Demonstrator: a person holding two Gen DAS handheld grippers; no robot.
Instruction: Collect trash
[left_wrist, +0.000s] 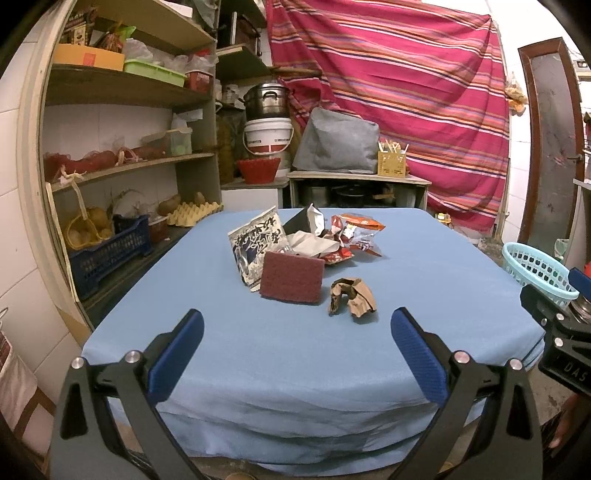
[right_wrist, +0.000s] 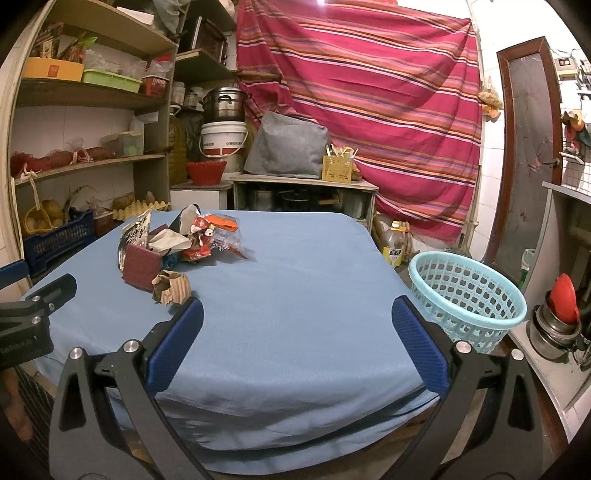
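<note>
Both my grippers hover off the table's near edge, nothing picked up yet.

My left gripper (left_wrist: 297, 328) and right gripper (right_wrist: 297, 319) stand spread wide, empty. The crumpled brown paper (left_wrist: 351, 301) lies nearest, mid-table; wrappers (left_wrist: 332, 236) and a maroon pad (left_wrist: 291, 278) behind. Next: reach, pinch it, carry to the basket (right_wrist: 467, 295), seemingly beyond the right edge.

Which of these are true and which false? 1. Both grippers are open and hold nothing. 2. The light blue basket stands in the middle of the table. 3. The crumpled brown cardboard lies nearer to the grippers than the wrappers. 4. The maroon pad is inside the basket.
1. True: the left gripper and the right gripper are open and empty.
2. False: the basket stands beyond the table's right edge.
3. True: the cardboard lies in front of the wrappers.
4. False: the maroon pad leans by the wrappers on the table.
</note>
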